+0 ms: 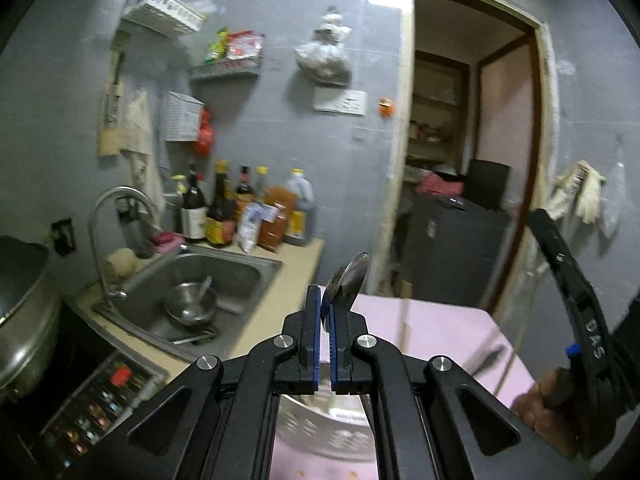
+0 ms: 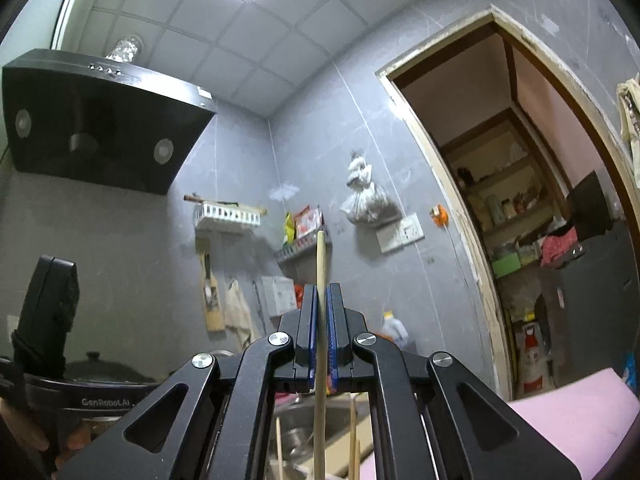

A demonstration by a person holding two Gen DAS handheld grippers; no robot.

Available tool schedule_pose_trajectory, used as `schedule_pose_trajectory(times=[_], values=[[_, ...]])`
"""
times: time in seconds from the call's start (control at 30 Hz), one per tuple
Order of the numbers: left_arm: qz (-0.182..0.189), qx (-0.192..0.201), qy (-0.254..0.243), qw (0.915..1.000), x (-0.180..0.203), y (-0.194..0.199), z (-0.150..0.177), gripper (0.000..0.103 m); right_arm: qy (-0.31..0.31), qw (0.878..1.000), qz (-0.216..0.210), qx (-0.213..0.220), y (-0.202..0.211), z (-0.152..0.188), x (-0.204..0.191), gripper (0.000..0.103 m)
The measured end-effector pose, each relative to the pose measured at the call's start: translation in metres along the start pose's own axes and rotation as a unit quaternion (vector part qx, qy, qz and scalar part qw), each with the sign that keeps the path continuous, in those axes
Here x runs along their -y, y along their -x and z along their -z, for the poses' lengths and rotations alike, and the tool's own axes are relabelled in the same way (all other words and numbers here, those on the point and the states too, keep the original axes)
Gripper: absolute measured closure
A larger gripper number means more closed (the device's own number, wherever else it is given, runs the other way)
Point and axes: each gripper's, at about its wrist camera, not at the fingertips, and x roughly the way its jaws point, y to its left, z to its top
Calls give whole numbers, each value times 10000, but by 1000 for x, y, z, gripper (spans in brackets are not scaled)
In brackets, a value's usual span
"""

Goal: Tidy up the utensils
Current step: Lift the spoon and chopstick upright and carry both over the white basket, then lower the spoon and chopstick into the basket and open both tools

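My left gripper (image 1: 325,304) is shut on a metal spoon (image 1: 347,280), whose bowl sticks up above the fingertips. Below it a white perforated utensil holder (image 1: 320,428) stands on a pink surface (image 1: 432,332). My right gripper (image 2: 322,300) is shut on a wooden chopstick (image 2: 320,264) that stands upright between the pads and runs down below the jaws. More wooden chopsticks (image 2: 354,440) show beneath it. The right gripper's body shows at the right edge of the left wrist view (image 1: 580,320), the left gripper's body at the left of the right wrist view (image 2: 48,312).
A steel sink (image 1: 224,276) with a metal bowl (image 1: 190,304) and a tap (image 1: 116,208) lies at the left. Sauce bottles (image 1: 240,208) stand behind it. A wok (image 1: 20,308) sits far left, a range hood (image 2: 104,120) above. An open doorway (image 1: 468,152) is at the right.
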Motion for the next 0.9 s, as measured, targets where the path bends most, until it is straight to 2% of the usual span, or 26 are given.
schedule_pose_trajectory(times=[0.27,0.5,0.7,0.9], values=[[-367,79,345,9987,-40,-37,6,101,521,9947,847,264,-18,30,-19,100],[-691,72,201,9974,-42,-56,18,101,878,9903,1061,198,-24,53,-24,100],[-692,10,56,9976,-31,-67,35,101,1084,9856,1298,-81,-32,68,-26,100],[-514,-158,178,9984,-28,-74,49,101,1159,9811,1487,-442,-32,86,-23,100]])
